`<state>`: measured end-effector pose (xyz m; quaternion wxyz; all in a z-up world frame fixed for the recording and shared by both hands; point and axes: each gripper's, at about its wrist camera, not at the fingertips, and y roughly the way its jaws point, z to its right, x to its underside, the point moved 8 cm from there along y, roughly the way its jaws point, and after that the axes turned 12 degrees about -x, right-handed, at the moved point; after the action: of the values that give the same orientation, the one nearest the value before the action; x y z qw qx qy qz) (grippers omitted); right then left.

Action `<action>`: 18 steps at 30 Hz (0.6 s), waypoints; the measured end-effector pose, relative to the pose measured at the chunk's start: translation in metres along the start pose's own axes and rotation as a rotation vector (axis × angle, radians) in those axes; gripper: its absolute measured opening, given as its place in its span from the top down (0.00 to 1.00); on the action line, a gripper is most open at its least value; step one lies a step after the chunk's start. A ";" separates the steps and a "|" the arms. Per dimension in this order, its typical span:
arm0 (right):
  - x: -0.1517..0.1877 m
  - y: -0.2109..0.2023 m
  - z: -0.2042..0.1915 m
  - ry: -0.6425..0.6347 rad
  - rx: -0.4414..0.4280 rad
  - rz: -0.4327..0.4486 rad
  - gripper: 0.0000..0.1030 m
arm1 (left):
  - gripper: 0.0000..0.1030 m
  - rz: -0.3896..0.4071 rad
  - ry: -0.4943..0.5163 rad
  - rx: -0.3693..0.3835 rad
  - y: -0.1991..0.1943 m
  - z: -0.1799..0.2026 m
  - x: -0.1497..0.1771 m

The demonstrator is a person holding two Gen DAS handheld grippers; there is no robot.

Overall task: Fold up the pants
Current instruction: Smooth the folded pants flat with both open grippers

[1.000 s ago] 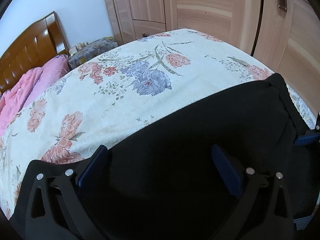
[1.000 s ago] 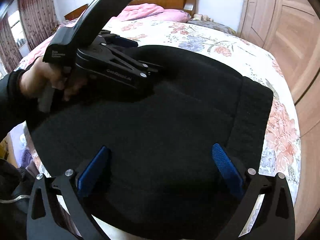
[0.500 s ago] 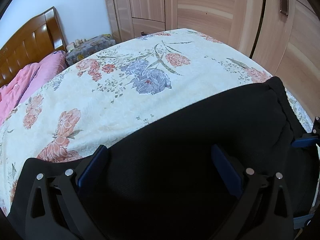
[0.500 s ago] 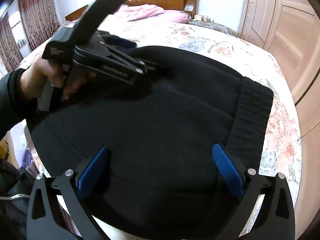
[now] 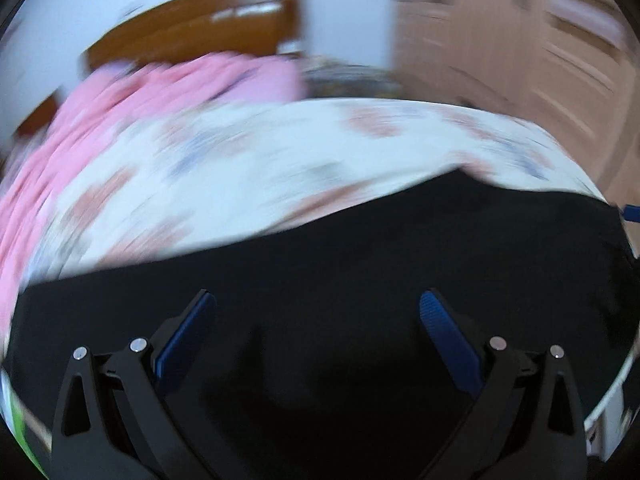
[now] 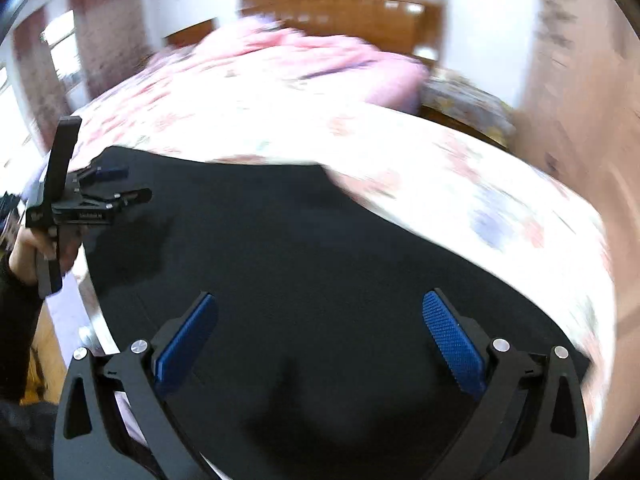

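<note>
Both of your cameras have swung hard in the last half second: the wardrobe that filled the left view is now pushed to the right edge, and the headboard (image 5: pixel 192 28) and pink quilt (image 5: pixel 160 92) have come into frame, all smeared by motion blur. You have turned both tools toward the head of the bed rather than closing on anything. The black pants (image 6: pixel 312 264) lie spread flat on the flowered bedspread (image 6: pixel 460 168) at the near edge of the bed, directly under both tools. Your left gripper (image 5: pixel 318 320) has its blue fingers (image 5: pixel 188 332) spread wide apart over the cloth with nothing between them; in the right view, the same tool (image 6: pixel 106 196) sits at the far left end of the pants. Your right gripper (image 6: pixel 320 320) is likewise wide apart over the dark fabric, empty, its fingers (image 6: pixel 452 340) well clear of each other. The ribbed waistband that was plain at the right end half a second ago can no longer be made out in the blur. To my eye the fold has not begun; you seem to be repositioning to take the near edge at two points. Wait until the view settles, since black cloth under blur hides where the edge really lies, and a pinch taken now could catch one layer only.
</note>
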<state>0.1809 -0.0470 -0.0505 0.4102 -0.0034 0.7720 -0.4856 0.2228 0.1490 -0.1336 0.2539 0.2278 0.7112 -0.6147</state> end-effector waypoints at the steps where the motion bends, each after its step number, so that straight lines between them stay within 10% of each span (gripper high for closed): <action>1: -0.014 0.022 -0.016 -0.032 -0.017 -0.025 0.04 | 0.02 -0.021 -0.057 -0.017 0.003 -0.026 0.010; 8: -0.061 0.136 -0.068 -0.089 -0.062 -0.146 0.04 | 0.02 -0.128 -0.114 -0.033 0.028 -0.068 0.053; 11: -0.037 0.170 -0.050 -0.075 -0.013 -0.217 0.04 | 0.01 -0.044 -0.083 -0.061 0.028 -0.066 0.060; 18: -0.028 0.151 -0.037 -0.114 -0.045 -0.148 0.04 | 0.02 -0.046 -0.082 -0.018 0.019 -0.071 0.065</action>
<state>0.2353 0.0712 -0.1393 0.4162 -0.0973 0.7559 -0.4959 0.1791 0.2223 -0.1817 0.2705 0.1836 0.7108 -0.6228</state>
